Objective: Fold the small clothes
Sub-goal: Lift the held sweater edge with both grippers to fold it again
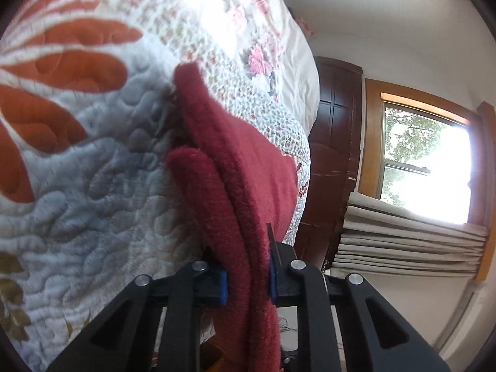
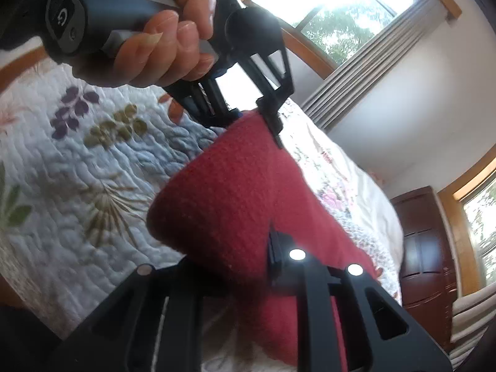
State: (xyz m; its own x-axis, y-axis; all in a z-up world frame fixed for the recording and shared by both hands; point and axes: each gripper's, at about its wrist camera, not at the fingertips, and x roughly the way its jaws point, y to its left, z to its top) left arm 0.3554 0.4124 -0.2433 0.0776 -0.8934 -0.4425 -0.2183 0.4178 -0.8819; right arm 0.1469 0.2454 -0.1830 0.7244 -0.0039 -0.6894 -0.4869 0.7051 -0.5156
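Observation:
A small dark red fleece garment (image 1: 245, 167) hangs folded over a quilted bedspread (image 1: 93, 170). My left gripper (image 1: 248, 276) is shut on its lower edge, with thick red layers pinched between the blue pads. In the right wrist view the same red garment (image 2: 229, 204) stretches between both grippers. My right gripper (image 2: 245, 266) is shut on its near edge; the cloth hides the left finger's tip. The left gripper (image 2: 254, 114), held by a hand (image 2: 167, 40), clamps the far corner.
The floral quilt (image 2: 62, 167) covers the bed, with a pale flowered sheet (image 1: 266, 31) beyond it. A dark wooden cabinet (image 1: 334, 142) stands past the bed. A window (image 1: 427, 161) with a bunched grey curtain (image 1: 403, 238) lies to the right.

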